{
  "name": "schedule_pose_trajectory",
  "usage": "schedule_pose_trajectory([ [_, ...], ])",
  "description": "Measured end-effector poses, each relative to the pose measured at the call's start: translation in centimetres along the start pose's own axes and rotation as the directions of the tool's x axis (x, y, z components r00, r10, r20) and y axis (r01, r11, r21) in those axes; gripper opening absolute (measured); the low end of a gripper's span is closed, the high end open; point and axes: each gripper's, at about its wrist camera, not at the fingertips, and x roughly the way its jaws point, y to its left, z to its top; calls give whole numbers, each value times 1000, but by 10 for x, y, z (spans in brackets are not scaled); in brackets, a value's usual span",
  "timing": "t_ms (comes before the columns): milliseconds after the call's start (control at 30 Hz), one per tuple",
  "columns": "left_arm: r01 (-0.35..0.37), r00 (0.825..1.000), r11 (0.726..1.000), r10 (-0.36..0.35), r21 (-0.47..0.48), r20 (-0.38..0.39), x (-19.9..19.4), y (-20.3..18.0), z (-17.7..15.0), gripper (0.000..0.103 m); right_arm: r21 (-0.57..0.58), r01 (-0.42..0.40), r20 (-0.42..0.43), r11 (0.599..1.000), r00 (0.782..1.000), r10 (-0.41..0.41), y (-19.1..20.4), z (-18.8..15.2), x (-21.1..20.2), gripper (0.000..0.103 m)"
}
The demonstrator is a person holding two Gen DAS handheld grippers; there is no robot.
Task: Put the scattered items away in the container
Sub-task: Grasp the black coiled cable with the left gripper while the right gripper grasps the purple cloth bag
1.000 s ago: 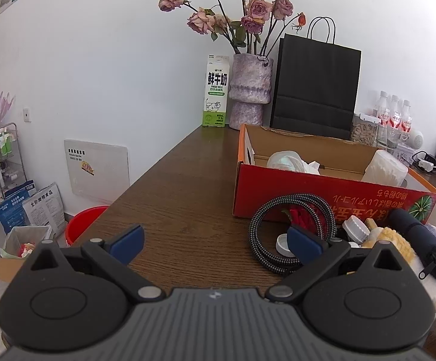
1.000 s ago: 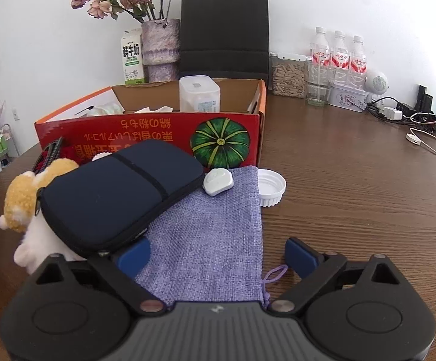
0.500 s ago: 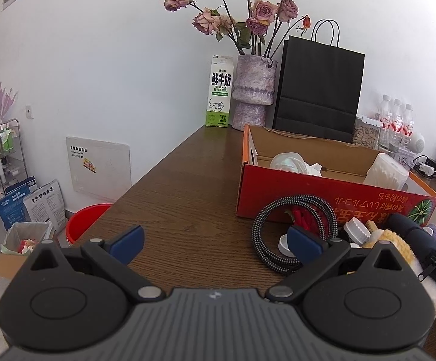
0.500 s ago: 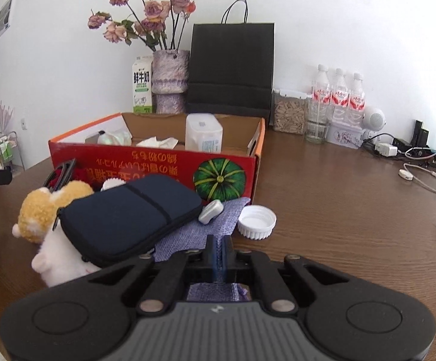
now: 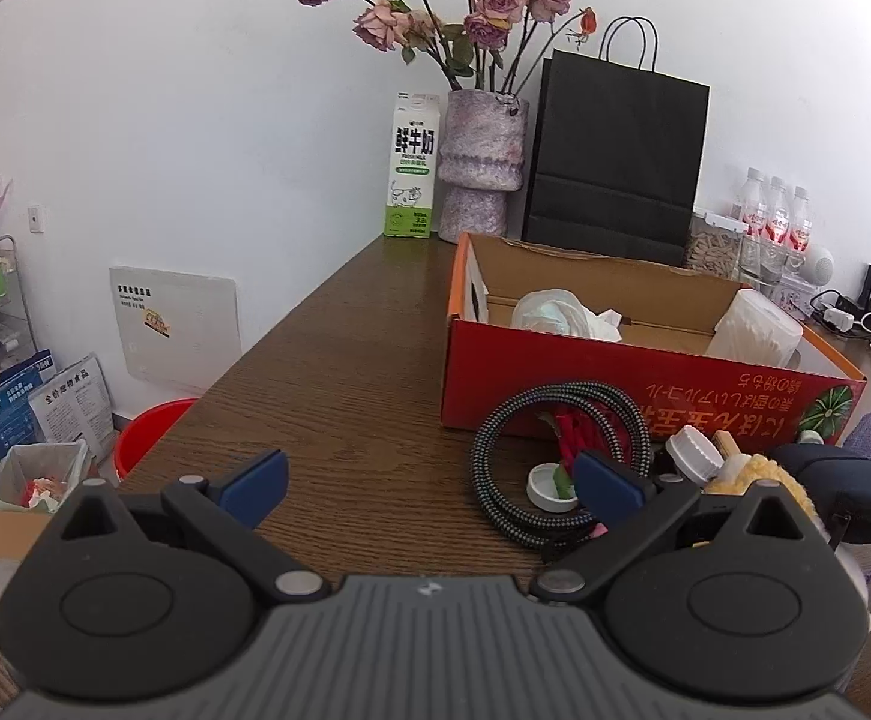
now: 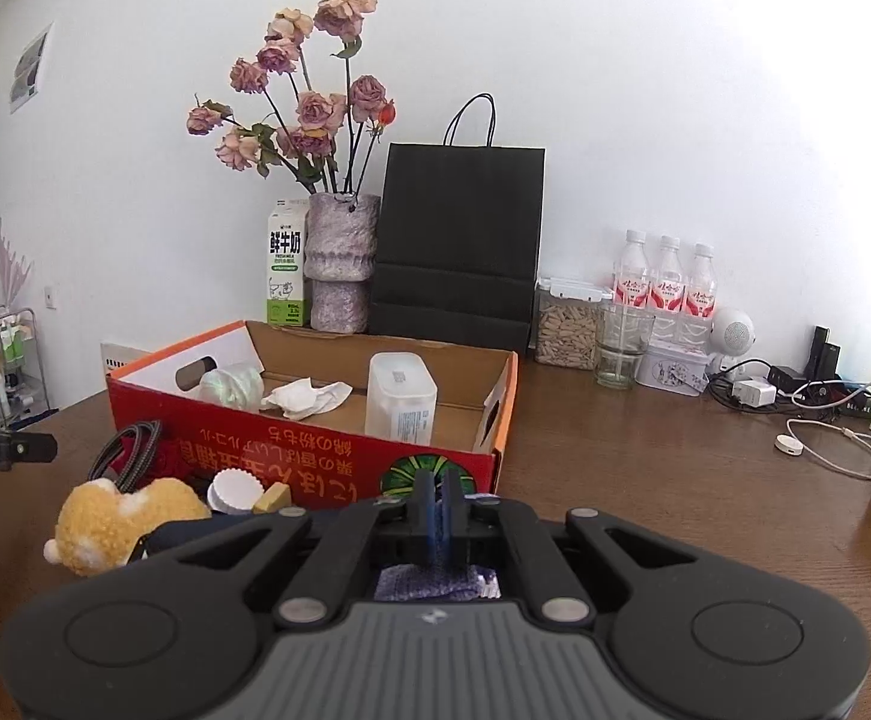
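Right wrist view: right gripper (image 6: 437,501) pinches the purple cloth pouch (image 6: 429,581), ready to carry to the red box (image 6: 315,456); left gripper (image 5: 429,480) gapes empty.

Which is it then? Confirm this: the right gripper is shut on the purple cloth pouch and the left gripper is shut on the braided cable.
One part is wrong. The left gripper is open and holds nothing; the braided cable lies on the table, as the left wrist view shows. The right gripper is indeed shut on the purple cloth pouch.
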Motion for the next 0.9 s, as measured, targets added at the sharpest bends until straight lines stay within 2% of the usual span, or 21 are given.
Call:
schedule_pose_trajectory([
  [100,52,998,999,-52,6,-31,10,-8,5,103,-8,-2,6,1000,1000,2,2,2,1,1],
  [233,139,987,990,-138,12,-81,27,-18,14,103,-20,0,14,1000,1000,1,2,1,2,0],
  [433,166,974,985,-157,41,-165,56,-30,21,103,0,-5,-20,1000,1000,5,-1,-6,10,0],
  [533,168,971,985,-157,46,-179,62,-34,21,103,40,7,-99,999,995,-3,-8,-18,19,13],
  [567,167,971,985,-155,53,-181,62,-35,21,103,53,10,-127,999,992,-3,-11,-22,22,29],
  [600,165,971,985,-151,60,-184,63,-36,20,103,69,12,-154,998,988,-1,-14,-28,25,49],
  [667,158,971,985,-142,71,-194,67,-37,19,103,91,10,-196,996,981,8,-17,-38,31,63],
  [833,148,970,987,-134,58,-202,74,-35,17,103,159,-6,-277,987,960,51,-23,-55,46,67],
  [900,146,971,987,-130,64,-202,76,-35,16,103,169,-8,-268,986,962,54,-24,-55,47,69],
])
